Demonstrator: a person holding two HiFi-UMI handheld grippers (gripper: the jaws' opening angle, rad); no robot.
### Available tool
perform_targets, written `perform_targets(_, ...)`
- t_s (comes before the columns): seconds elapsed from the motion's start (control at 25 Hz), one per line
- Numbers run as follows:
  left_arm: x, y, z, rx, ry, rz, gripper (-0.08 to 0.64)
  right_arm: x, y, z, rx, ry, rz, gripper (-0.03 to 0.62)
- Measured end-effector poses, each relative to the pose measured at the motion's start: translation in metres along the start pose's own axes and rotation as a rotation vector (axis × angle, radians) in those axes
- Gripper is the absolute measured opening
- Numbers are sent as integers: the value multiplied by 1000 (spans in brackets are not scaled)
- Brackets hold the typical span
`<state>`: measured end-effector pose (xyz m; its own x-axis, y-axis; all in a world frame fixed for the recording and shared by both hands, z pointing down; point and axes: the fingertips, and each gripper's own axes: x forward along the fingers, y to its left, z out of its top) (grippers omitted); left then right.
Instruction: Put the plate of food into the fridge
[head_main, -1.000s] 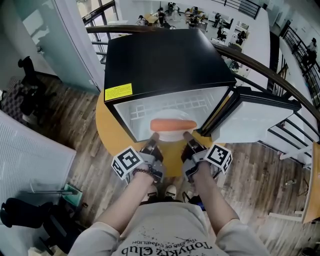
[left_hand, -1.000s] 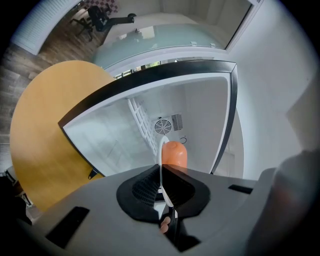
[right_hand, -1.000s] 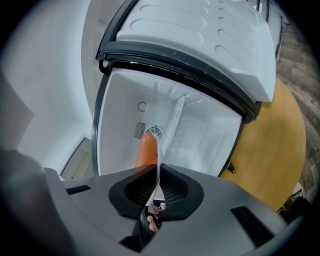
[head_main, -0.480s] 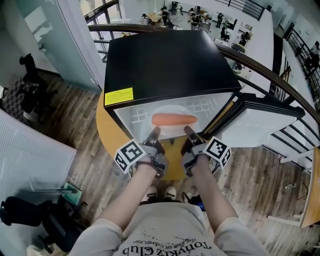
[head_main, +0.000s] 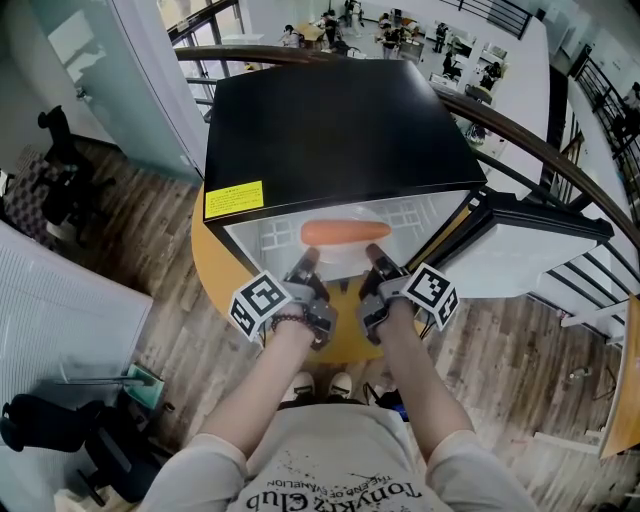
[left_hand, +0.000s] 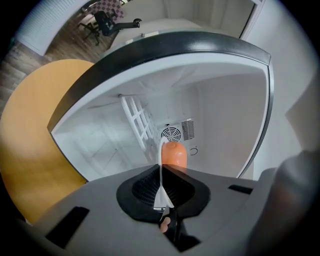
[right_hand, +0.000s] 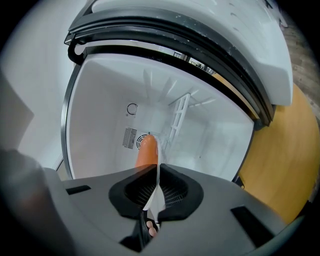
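A white plate (head_main: 343, 252) carrying an orange sausage (head_main: 344, 233) hangs at the mouth of the open black mini fridge (head_main: 330, 125). My left gripper (head_main: 303, 264) is shut on the plate's left rim and my right gripper (head_main: 374, 258) is shut on its right rim. In the left gripper view the plate's thin edge (left_hand: 161, 172) runs between the shut jaws with the sausage (left_hand: 173, 155) beyond. The right gripper view shows the plate edge (right_hand: 155, 192) clamped the same way, the sausage (right_hand: 147, 152) in front of the fridge's white interior (right_hand: 200, 130).
The fridge stands on a round yellow table (head_main: 215, 265). Its white door (head_main: 525, 250) is swung open to the right. A white wire shelf (left_hand: 138, 120) and a round fan grille (left_hand: 171, 134) show inside. Wooden floor and a curved railing (head_main: 530, 140) surround the table.
Both grippers have carried the plate a little forward and up, toward the fridge opening. Their hold on the rims is unchanged.
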<state>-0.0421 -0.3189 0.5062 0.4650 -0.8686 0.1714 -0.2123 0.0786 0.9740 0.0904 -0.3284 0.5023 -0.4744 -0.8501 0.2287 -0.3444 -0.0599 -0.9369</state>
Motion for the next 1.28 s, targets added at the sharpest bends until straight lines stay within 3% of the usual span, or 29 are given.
perform_targets(1.28, 31, 7, 18, -43, -30, 55, 34, 39, -6, 18, 2, -2, -33, 40)
